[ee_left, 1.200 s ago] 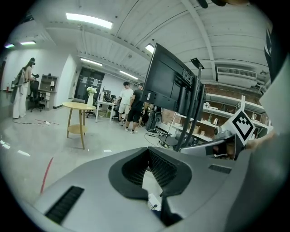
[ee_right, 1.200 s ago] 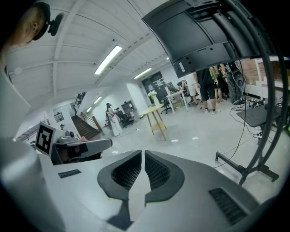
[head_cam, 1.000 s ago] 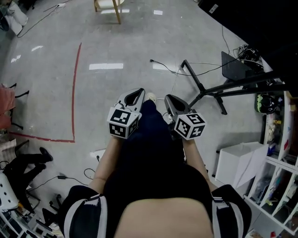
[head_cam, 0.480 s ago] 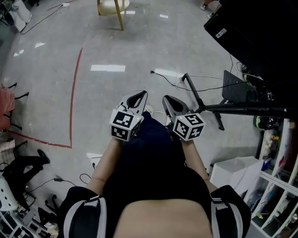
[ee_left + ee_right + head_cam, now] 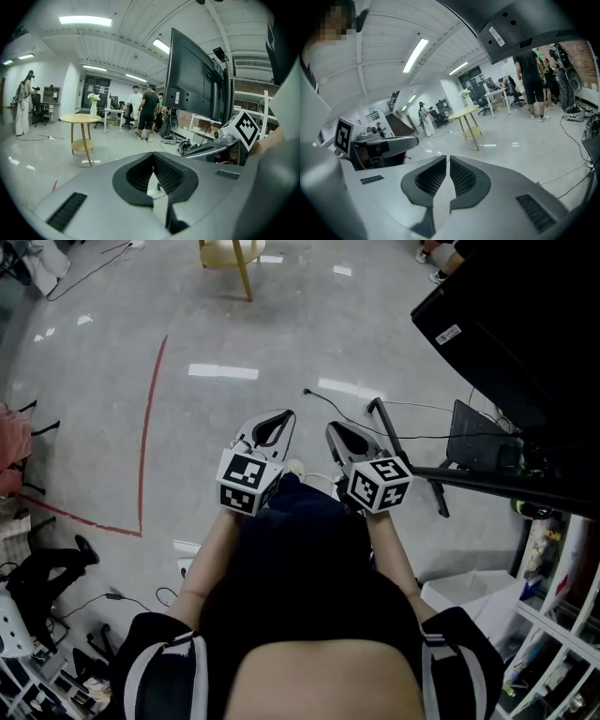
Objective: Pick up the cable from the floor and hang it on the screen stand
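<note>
Carrying nothing, the left hand-held gripper (image 5: 281, 418) and right hand-held gripper (image 5: 336, 432) sit clenched while the cable (image 5: 323, 397) lies on the floor (image 5: 216, 324) ahead by the screen stand (image 5: 386, 427): approach stage, apparently, next requiring opened jaws lowered onto it.

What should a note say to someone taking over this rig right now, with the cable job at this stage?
Left gripper: shut, empty.
Right gripper: shut, empty. Both are held side by side in front of the person, above the floor.
Black cable: lies on the floor ahead of the grippers, running toward the screen stand, whose legs stand at the right below the screen.
Done: nothing yet; the cable is untouched.
Left: open a gripper, pick the cable up, hang it on the stand.
</note>
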Tool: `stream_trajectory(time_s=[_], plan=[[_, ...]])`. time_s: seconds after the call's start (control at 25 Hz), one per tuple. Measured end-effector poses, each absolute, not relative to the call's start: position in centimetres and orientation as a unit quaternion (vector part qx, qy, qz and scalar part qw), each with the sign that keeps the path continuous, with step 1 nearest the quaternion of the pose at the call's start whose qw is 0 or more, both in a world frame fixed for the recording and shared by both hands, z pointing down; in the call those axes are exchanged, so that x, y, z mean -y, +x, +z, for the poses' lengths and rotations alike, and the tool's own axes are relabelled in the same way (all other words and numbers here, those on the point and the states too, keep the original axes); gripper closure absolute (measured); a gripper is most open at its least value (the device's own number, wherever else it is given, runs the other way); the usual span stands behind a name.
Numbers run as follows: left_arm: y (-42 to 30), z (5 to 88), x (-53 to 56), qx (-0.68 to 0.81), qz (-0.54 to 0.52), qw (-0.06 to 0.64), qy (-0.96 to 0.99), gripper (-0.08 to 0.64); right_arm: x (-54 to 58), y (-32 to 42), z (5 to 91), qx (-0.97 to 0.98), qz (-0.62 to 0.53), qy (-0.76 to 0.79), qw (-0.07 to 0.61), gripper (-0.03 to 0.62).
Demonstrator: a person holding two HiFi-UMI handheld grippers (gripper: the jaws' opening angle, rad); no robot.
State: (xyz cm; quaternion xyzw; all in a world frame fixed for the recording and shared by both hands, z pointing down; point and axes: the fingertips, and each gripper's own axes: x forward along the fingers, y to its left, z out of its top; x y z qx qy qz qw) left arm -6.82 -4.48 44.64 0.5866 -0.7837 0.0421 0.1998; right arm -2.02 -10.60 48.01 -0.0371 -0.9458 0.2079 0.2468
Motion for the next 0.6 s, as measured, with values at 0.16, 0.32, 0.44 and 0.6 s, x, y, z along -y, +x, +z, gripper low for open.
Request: stream_trajectory(time_s=[0.16,0.32,0.44,0.6], plan=[[-8.0,44.8,5.8,0.786,0.043,0.203,0.582,0.552,11.3,-3.1,48.6,0.943,0.216,-0.052,0.247,0.566],[-8.9,45.4,7.1,0.79,0.04,0.208,0.575,0.552,12.4,-3.7,49.9,0.939,0.216,-0.064,0.261,0.566],[-9.4,45.9,7.7,0.792,0.038,0.211,0.572,0.552,13.4,-4.2,50.8,0.937,0.218,-0.069,0.264,0.566],[-10.1,46.7,8.3,0.791,0.046,0.213,0.571,0.552,13.7,-5.2,52.1,0.93,0.227,-0.104,0.27,0.565]])
